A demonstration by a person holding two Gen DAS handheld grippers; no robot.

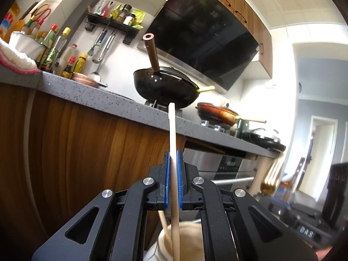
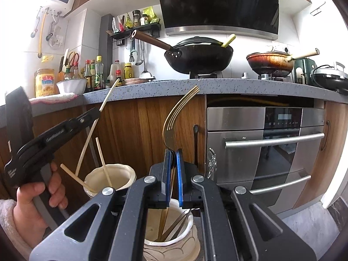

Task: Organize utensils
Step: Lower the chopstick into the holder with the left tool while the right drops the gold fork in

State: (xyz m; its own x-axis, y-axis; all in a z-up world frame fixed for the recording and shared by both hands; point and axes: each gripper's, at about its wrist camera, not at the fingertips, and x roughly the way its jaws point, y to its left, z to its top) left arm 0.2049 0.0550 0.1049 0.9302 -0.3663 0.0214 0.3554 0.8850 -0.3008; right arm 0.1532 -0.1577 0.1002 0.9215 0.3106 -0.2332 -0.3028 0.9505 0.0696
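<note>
My left gripper point(image 1: 173, 153) is shut on a pale chopstick point(image 1: 173, 130) that points up, its lower end over a cream ceramic holder point(image 1: 191, 241) below. In the right wrist view the left gripper point(image 2: 96, 114) holds that chopstick point(image 2: 107, 99) above the left cream holder point(image 2: 128, 171), which has two more chopsticks point(image 2: 102, 161) in it. My right gripper point(image 2: 173, 152) is shut on a gold fork point(image 2: 174, 117), tines up, its handle reaching into a second cream holder point(image 2: 191, 224) that contains other metal utensils point(image 2: 178, 226).
A grey counter point(image 2: 239, 84) runs across above wooden cabinets point(image 2: 134, 126), carrying a black wok point(image 2: 198, 56), a brown pan point(image 2: 271, 62) and sauce bottles point(image 2: 95, 74). A steel oven point(image 2: 261, 143) stands to the right. A range hood point(image 2: 217, 2) hangs above.
</note>
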